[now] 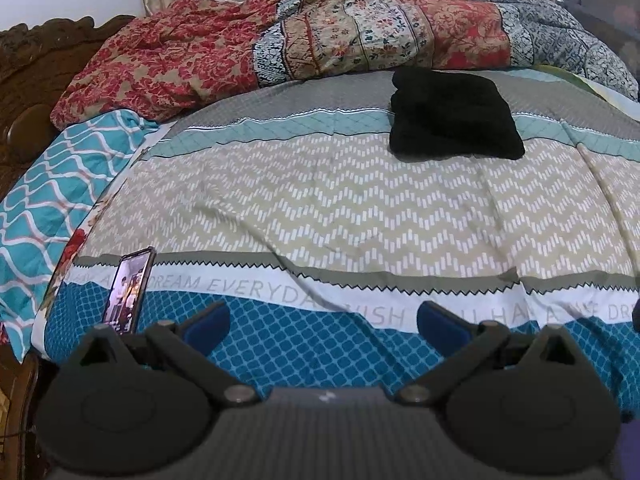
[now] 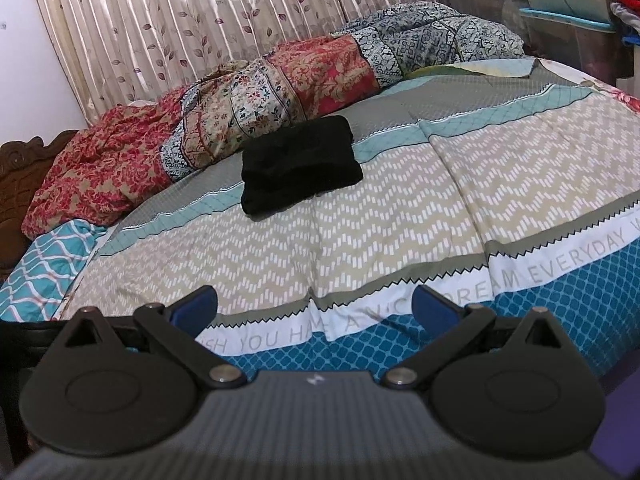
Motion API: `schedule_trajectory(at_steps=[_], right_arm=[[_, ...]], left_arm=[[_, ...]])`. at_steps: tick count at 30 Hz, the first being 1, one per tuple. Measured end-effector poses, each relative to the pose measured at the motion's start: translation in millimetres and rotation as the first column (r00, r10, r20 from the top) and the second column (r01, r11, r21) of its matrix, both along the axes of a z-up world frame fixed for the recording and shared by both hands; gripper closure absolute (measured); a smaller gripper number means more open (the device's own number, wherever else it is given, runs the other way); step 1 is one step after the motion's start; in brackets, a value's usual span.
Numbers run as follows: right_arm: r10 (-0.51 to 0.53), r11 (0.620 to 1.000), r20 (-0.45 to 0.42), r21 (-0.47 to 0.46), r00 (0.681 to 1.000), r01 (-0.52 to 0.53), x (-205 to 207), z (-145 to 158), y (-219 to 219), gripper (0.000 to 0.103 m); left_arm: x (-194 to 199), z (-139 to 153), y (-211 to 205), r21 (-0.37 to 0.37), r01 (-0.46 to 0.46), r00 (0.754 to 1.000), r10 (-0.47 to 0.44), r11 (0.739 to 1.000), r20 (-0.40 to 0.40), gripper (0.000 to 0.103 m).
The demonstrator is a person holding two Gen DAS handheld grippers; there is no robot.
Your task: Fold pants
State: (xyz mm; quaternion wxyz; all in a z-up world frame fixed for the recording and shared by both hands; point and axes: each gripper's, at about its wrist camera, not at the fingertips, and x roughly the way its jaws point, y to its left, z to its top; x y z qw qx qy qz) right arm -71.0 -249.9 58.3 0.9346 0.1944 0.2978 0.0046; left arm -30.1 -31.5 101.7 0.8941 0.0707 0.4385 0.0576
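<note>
Left wrist view: folded black pants [image 1: 454, 114] lie well beyond both grippers' spread, empty jaws.

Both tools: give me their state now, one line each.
Left tool: open, holding nothing.
Right tool: open, holding nothing.

Black pants [image 1: 454, 114], blue-padded hand-held gripper [image 1: 324, 320], chevron-striped bedspread [image 1: 320, 208]
</note>
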Motion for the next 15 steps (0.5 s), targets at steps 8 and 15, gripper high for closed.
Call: schedule_trajectory(at_steps=[8,15], right_arm=[[-0.007,1.000,-0.017,0.016,1.000,0.008,-1.1,-5.3,-3.6,0.000],[-0.009,0.999,-0.038,0.033,0.999,0.010,-2.4,-11.0,-5.1,0.000]], left_arm=[[-0.7,-3.0,-7.2,0.016,0.020,1.000,-0.020,1.000,-0.016,0.000],[-1.5,-6.2,-10.3,0.019,0.027,0.999,-0.026,0.999,-0.038,0.000]])
